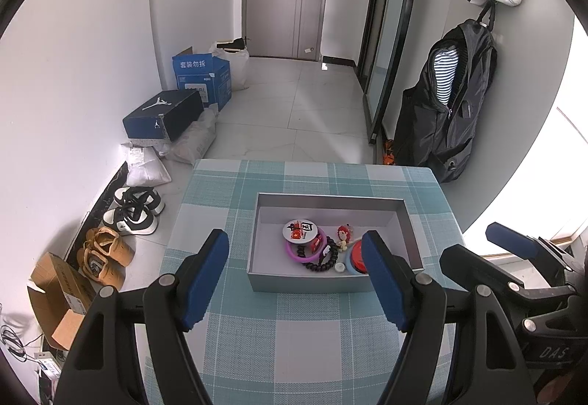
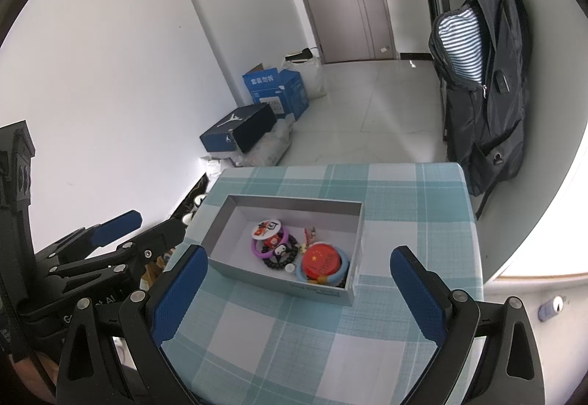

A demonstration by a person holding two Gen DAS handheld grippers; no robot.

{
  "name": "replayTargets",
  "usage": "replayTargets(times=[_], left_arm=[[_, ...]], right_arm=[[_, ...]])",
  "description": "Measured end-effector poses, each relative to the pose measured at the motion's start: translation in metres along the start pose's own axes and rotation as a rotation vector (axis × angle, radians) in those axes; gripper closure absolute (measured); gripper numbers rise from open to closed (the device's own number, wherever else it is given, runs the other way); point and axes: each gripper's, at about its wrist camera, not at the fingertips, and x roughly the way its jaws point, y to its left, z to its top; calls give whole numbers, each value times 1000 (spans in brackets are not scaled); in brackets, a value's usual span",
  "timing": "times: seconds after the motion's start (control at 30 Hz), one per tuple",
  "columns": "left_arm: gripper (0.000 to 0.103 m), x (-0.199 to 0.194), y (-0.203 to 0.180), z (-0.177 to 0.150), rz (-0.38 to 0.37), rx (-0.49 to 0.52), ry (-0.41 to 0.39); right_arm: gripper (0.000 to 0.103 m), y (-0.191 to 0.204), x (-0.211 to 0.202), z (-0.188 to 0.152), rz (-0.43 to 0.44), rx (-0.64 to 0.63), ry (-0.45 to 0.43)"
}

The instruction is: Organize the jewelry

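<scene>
Both held wide and empty above the checked table (image 1: 294,331): left gripper (image 1: 294,280) and right gripper (image 2: 297,291). Already gathered in the grey box (image 2: 283,285): purple ring (image 1: 294,252), black beads (image 1: 323,260), red badge (image 2: 320,261). Probably to keep small things together.

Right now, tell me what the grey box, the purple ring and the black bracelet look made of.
Grey box: likely matte cardboard, with thin folded walls. Purple ring: probably silicone or soft plastic, smooth and evenly coloured. Black bracelet: glossy round beads, material unclear.
</scene>
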Motion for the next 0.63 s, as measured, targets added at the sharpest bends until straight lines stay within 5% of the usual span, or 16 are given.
replayTargets(times=[0.63], left_arm=[[32,0,-6,-1,-13,11,-4]], right_arm=[[2,-1,0,-1,-2,3,2]])
